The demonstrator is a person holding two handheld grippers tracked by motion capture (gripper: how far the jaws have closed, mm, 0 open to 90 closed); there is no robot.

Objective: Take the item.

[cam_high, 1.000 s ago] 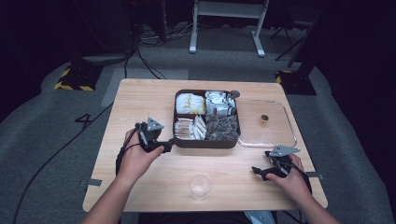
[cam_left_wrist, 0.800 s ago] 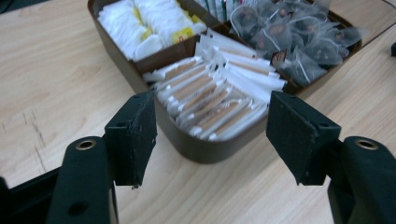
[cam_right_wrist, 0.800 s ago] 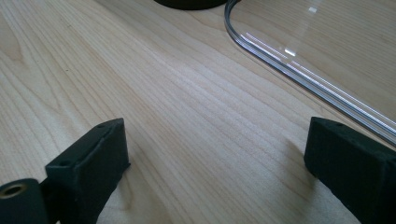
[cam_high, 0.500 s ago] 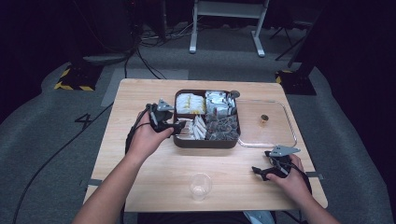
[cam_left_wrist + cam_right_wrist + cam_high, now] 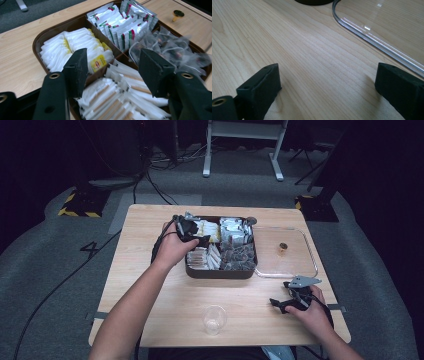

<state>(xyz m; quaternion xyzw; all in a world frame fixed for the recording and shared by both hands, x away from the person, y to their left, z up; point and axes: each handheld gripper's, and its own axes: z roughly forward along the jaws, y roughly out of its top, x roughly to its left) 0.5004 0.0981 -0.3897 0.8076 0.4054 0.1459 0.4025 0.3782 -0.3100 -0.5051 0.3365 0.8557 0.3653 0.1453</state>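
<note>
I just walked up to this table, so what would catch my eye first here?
The brown divided tray at the table's middle, packed with white sachets, silver packets, clear tea bags and paper-wrapped sticks. The left gripper hovers over the tray's left side, its jaws having just been closing with nothing between them. The tray's clear lid lies to its right, and an empty plastic cup stands near the front edge.
</note>
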